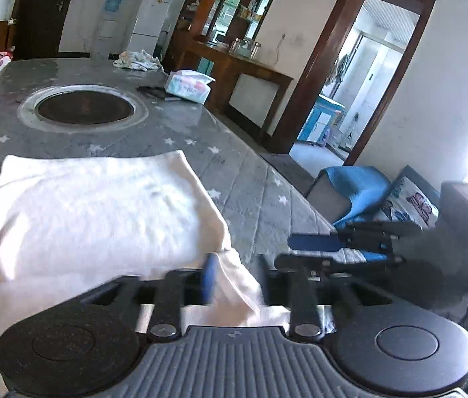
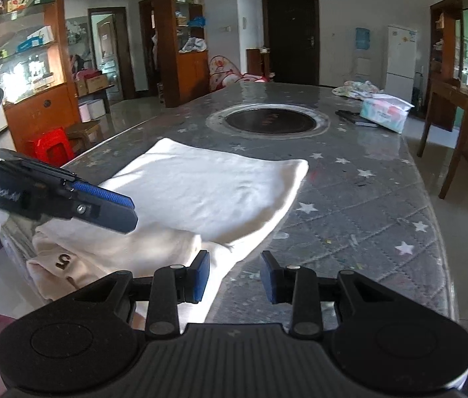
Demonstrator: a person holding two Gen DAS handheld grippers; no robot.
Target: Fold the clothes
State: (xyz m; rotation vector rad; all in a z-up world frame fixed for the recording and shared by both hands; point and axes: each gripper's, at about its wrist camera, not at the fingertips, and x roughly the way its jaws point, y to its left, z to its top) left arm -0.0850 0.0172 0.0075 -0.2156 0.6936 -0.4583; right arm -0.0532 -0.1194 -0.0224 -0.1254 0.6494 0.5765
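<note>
A cream-white garment (image 1: pixel 94 209) lies folded flat on the grey star-patterned table cover (image 1: pixel 250 182). Its lower layer hangs over the near table edge and shows a dark "5" mark (image 2: pixel 63 260). My left gripper (image 1: pixel 237 275) is open just over the garment's (image 2: pixel 201 185) near right corner, with cloth showing between its fingers but not pinched. From the right wrist view, the left gripper (image 2: pixel 118 212) hovers over the garment's left side. My right gripper (image 2: pixel 235 278) is open at the near table edge, its left pad (image 2: pixel 201 275) above the cloth's edge. It (image 1: pixel 297 250) reaches in from the right.
A round dark plate (image 2: pixel 270 121) is set into the table's middle. Further back lie a tissue pack (image 2: pixel 384 111), a dark flat object (image 2: pixel 353 116) and a crumpled cloth (image 2: pixel 356 89). A red stool (image 2: pixel 51 147) stands left of the table, a blue-draped seat (image 1: pixel 356 192) right.
</note>
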